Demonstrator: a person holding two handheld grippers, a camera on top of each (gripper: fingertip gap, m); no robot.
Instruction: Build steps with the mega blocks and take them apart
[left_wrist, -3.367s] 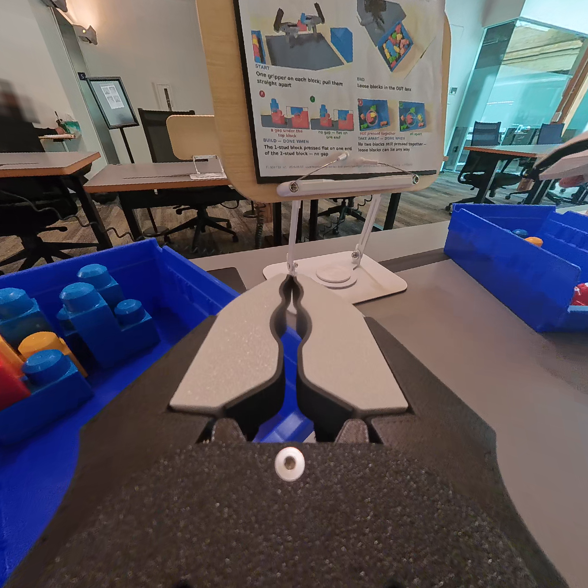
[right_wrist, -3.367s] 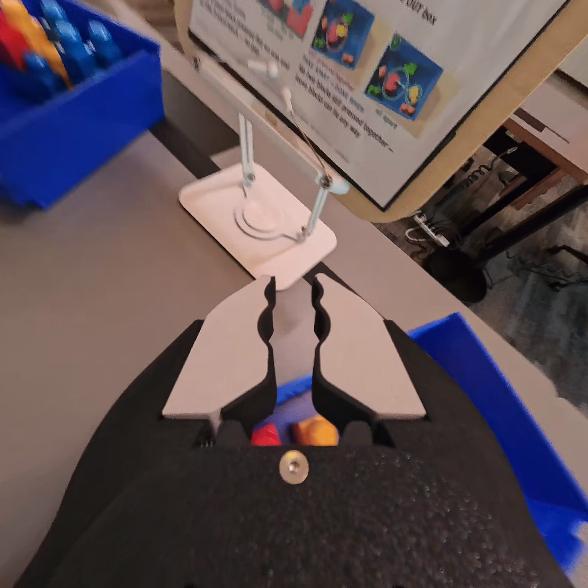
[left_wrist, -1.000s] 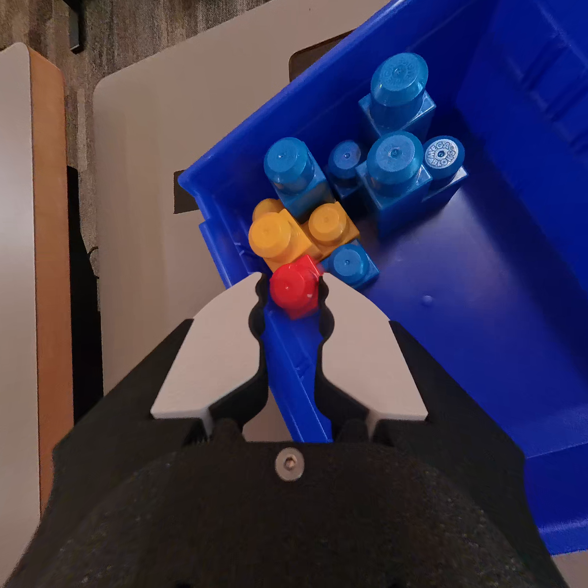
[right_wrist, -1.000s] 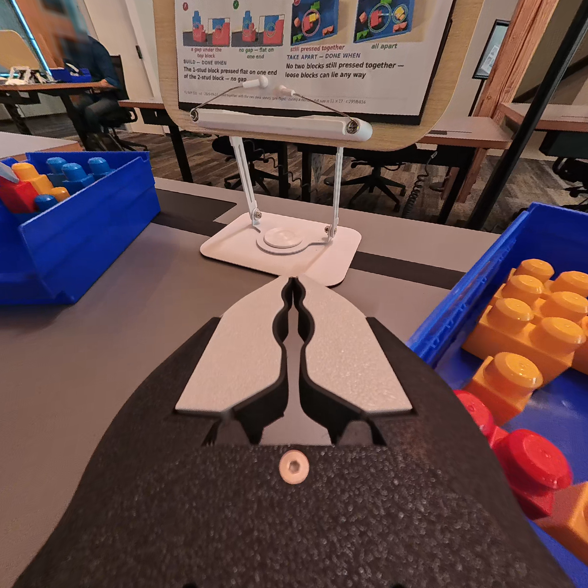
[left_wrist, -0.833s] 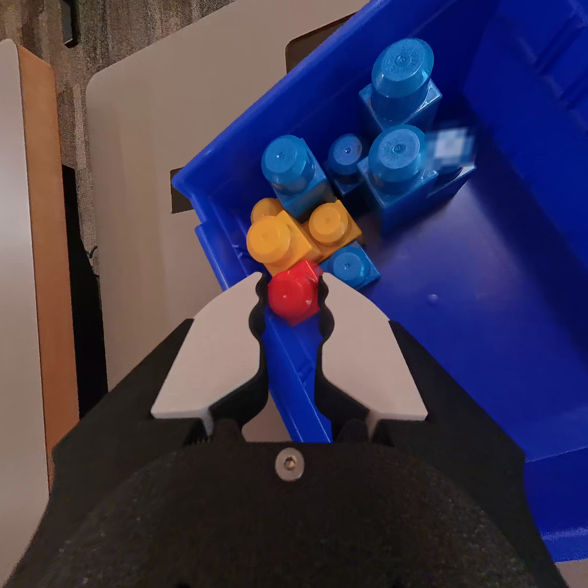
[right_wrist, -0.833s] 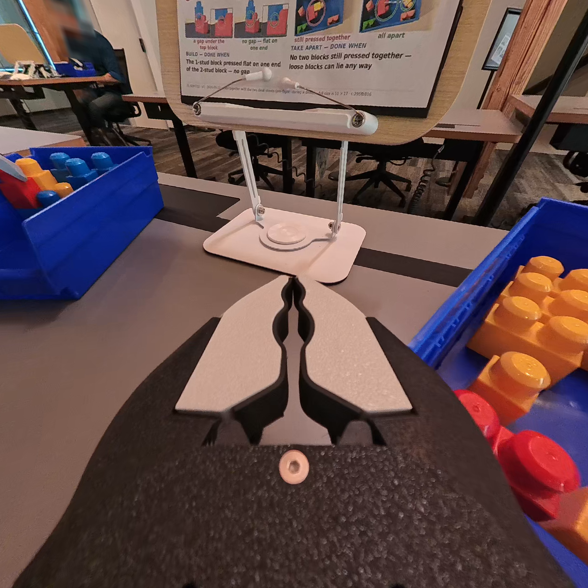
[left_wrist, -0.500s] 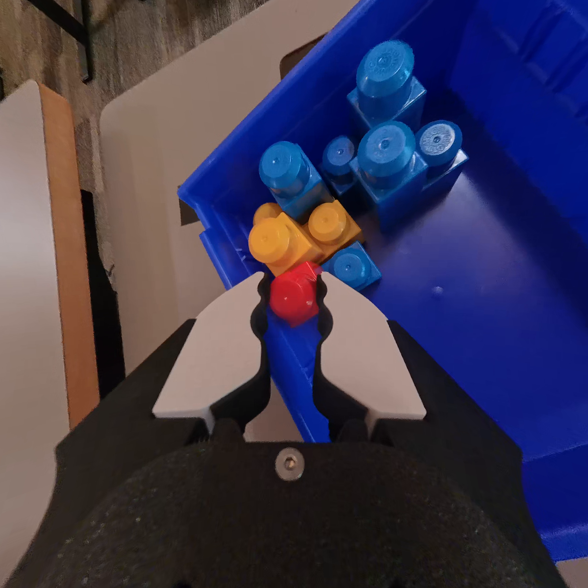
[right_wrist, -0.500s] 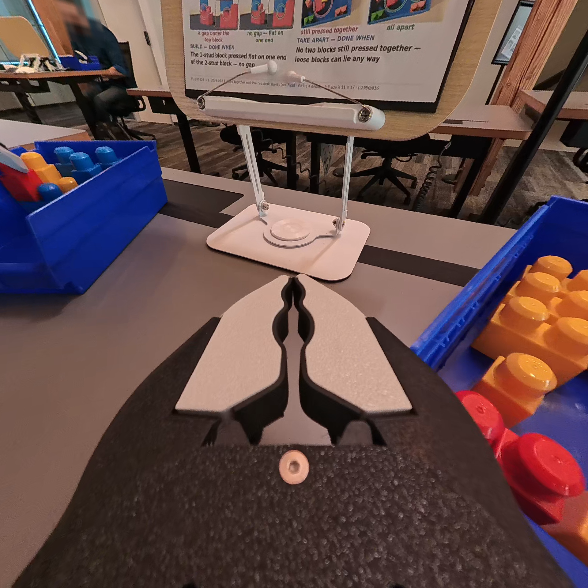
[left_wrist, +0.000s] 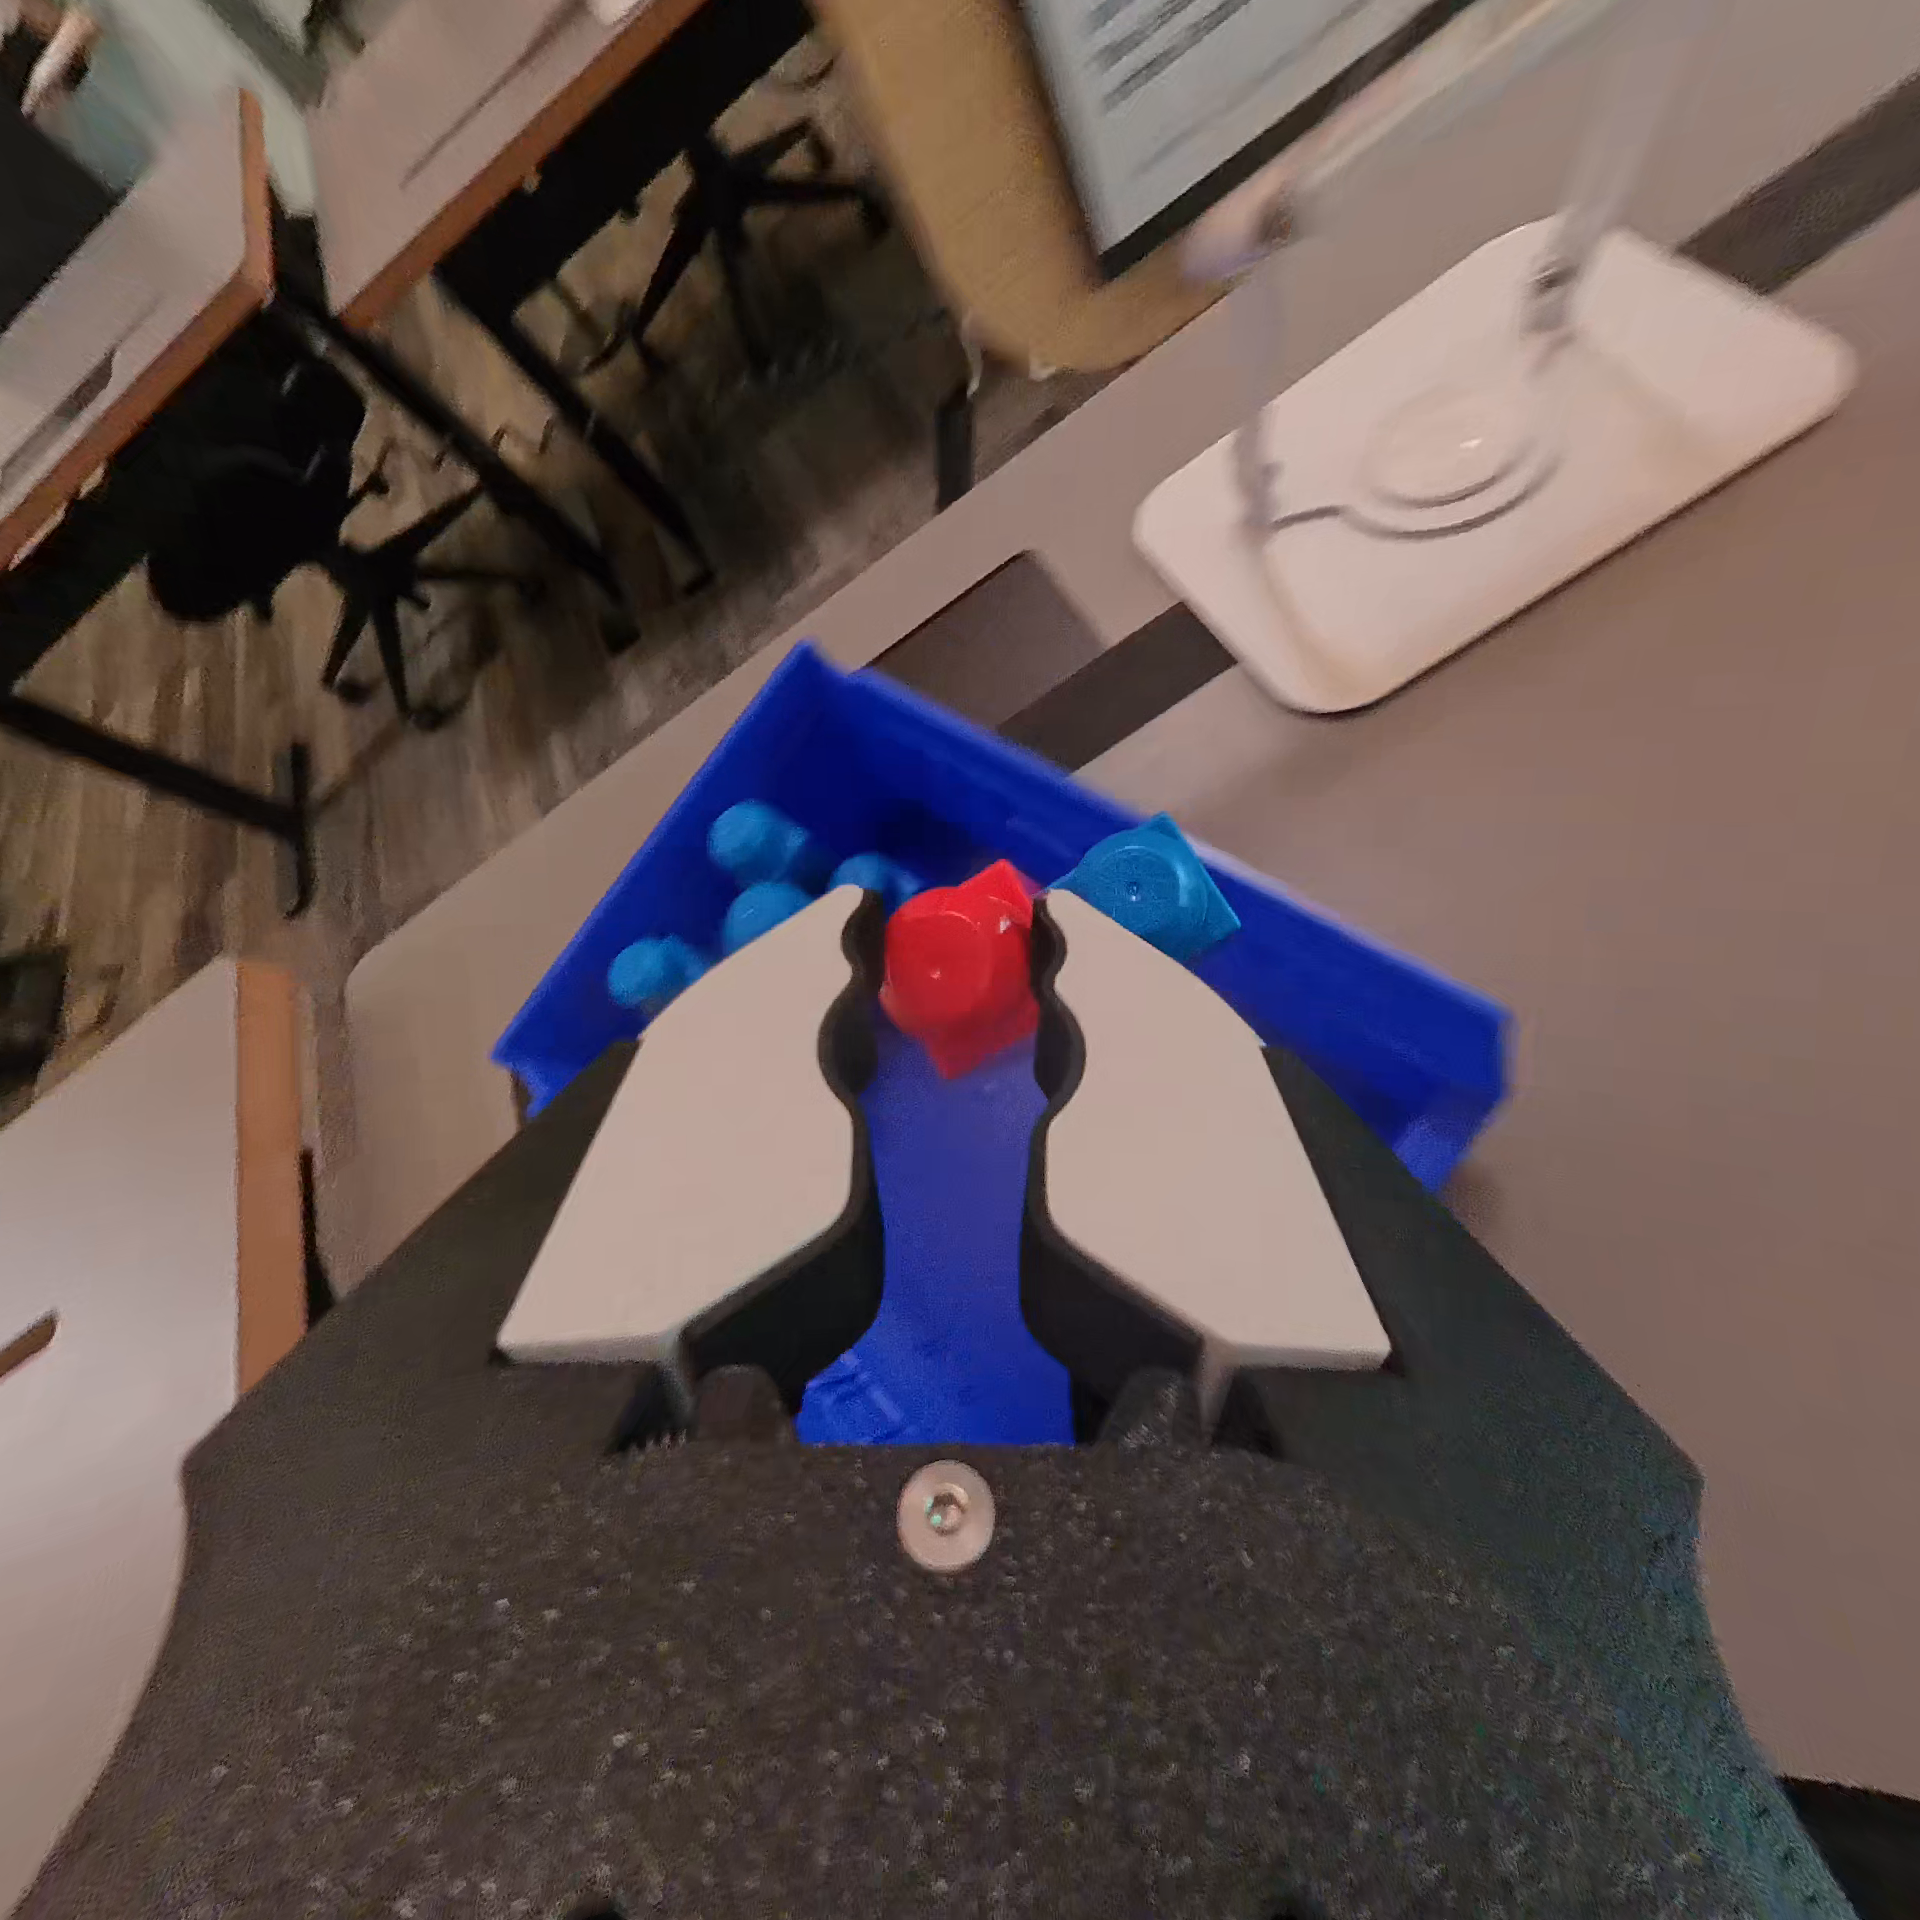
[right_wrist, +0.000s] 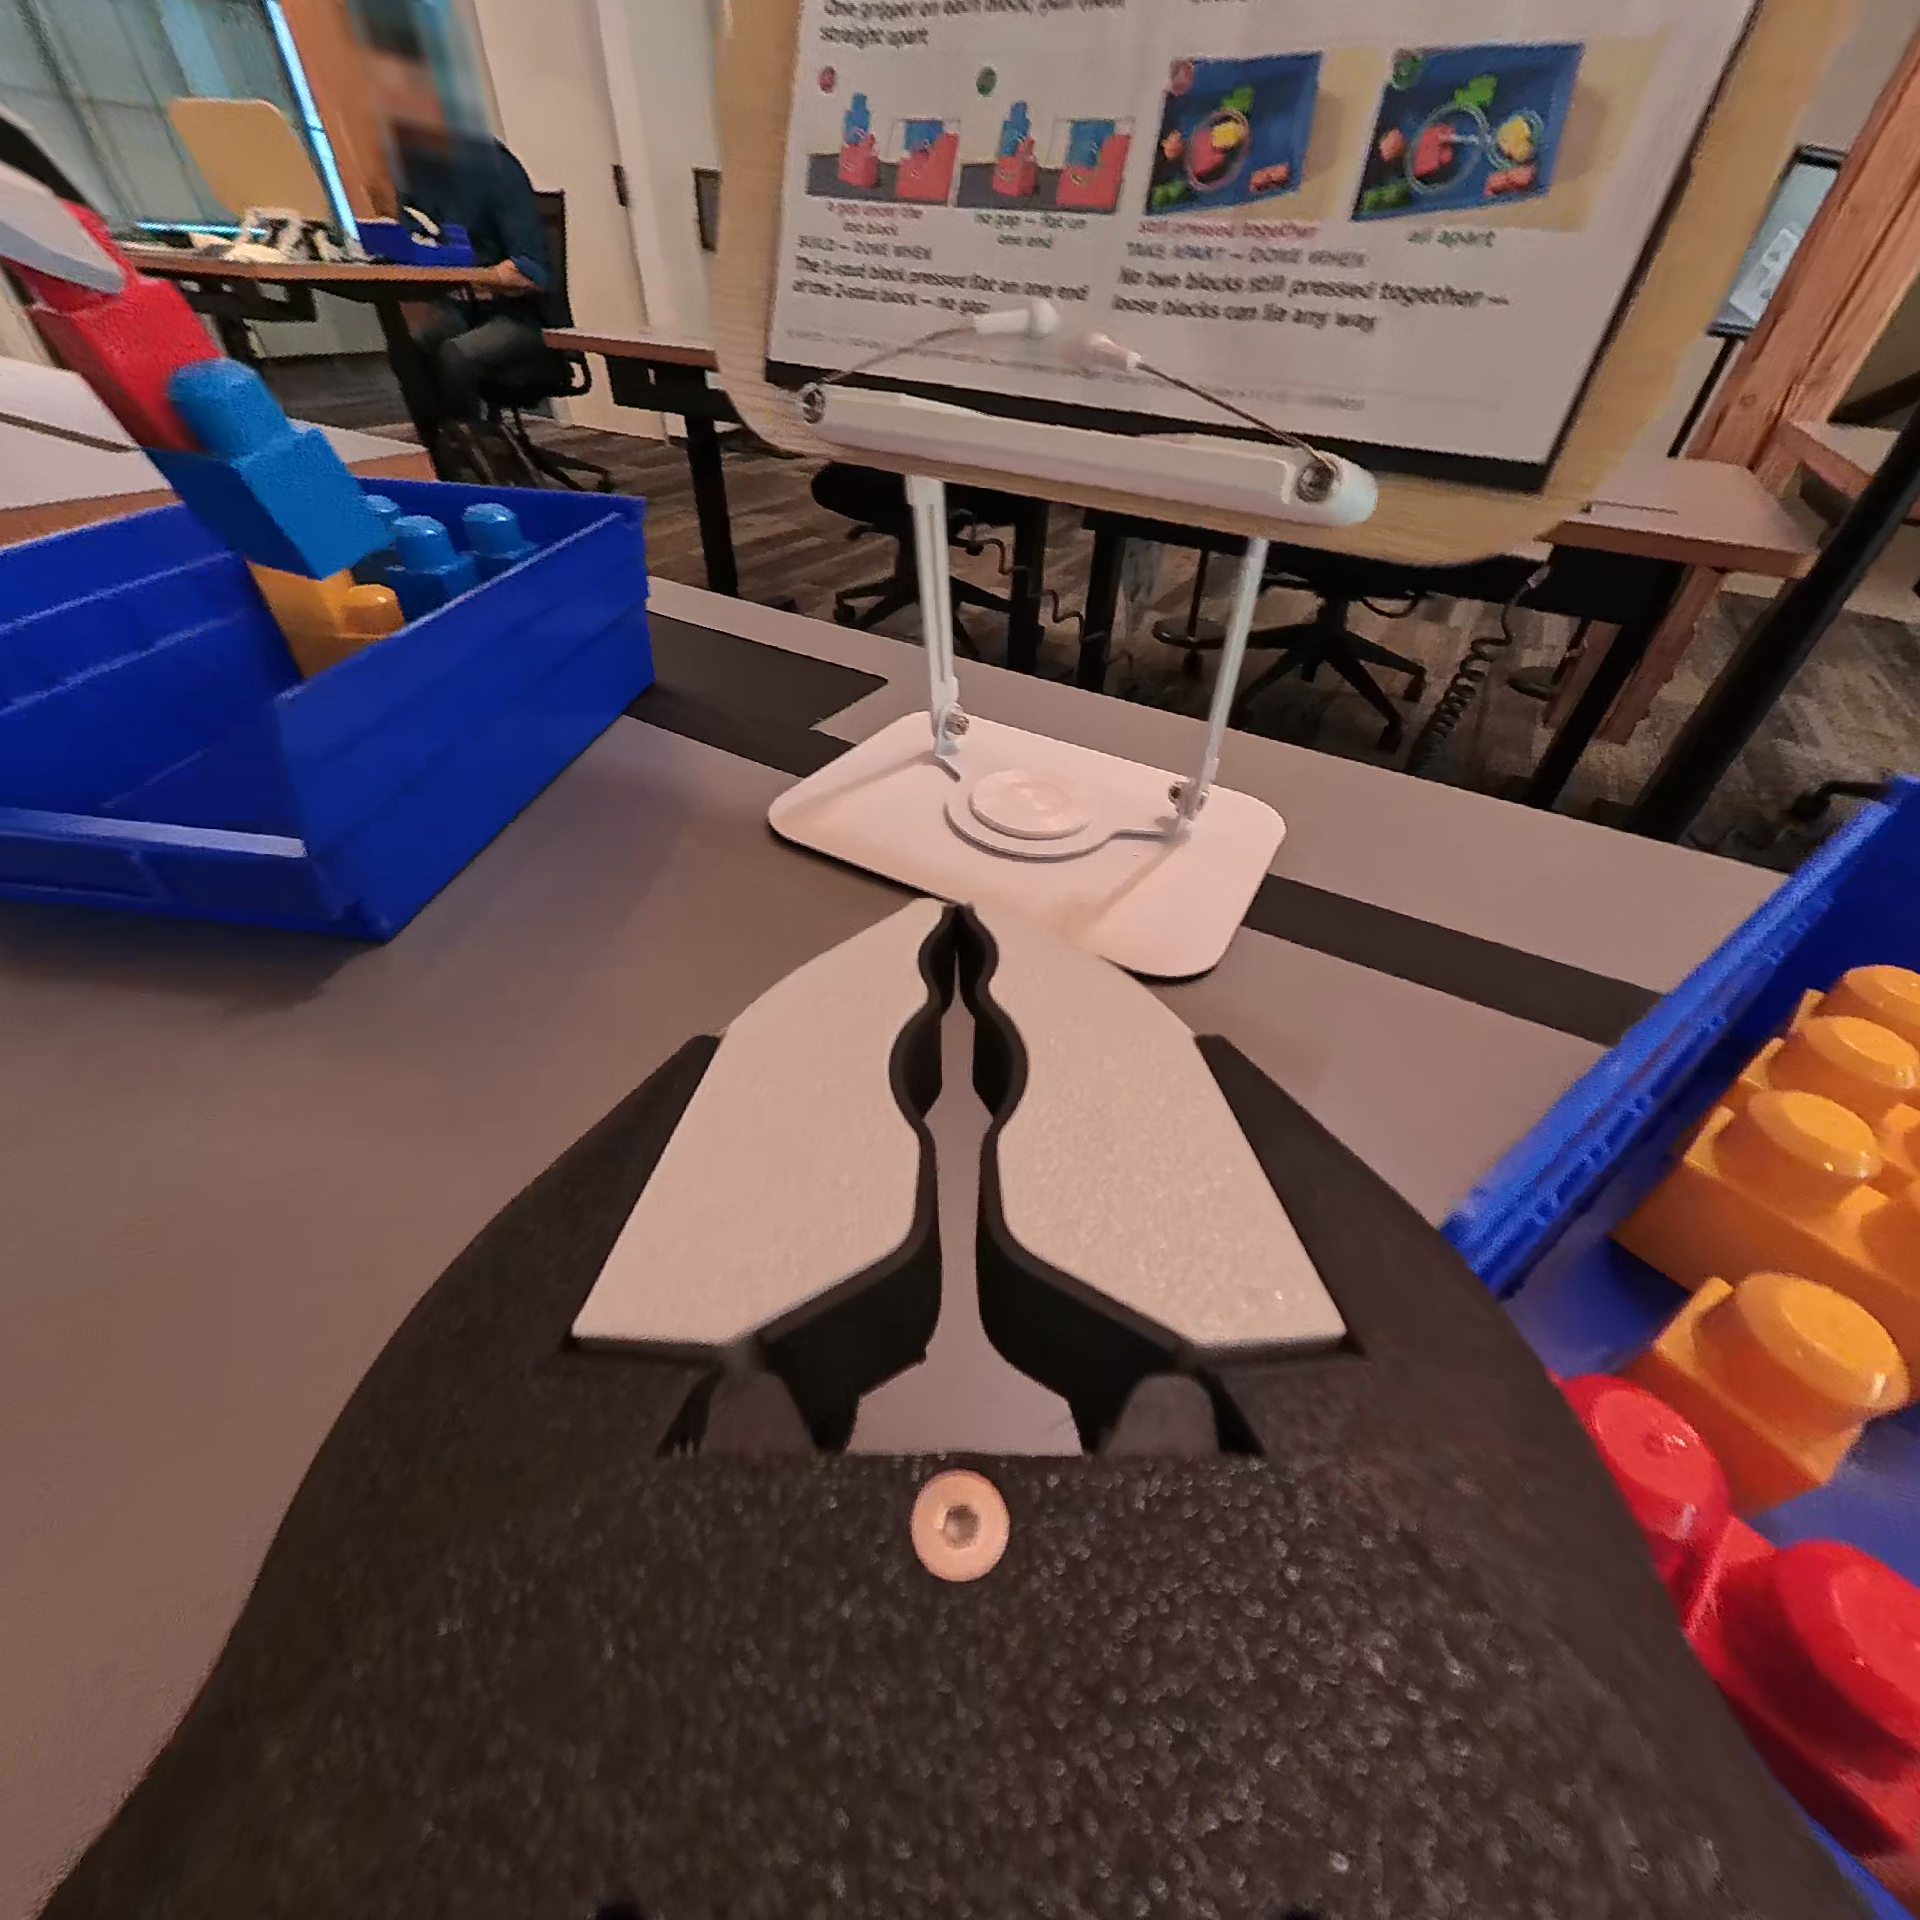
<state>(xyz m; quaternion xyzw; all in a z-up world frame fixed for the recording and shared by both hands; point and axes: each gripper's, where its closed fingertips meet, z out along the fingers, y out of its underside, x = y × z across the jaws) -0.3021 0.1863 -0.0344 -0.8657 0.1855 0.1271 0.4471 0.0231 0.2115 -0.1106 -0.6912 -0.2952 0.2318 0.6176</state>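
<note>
**A:** What's on the far left?

**B:** The left gripper, jaws clamped on a red block and holding it above the left blue bin. In the right wrist view a light-blue block hangs pressed onto the red one's lower end, raised over the bin; an orange block and more blue ones sit inside.

**A:** And the middle?

**B:** A white stand on the grey table carries an instruction board.

**A:** The right gripper?

**B:** Empty, low over the table, its jaws nearly together with only a thin slit between them.

**A:** Farther right?

**B:** A second blue bin with orange blocks and red blocks in it, just beside that gripper.
</note>
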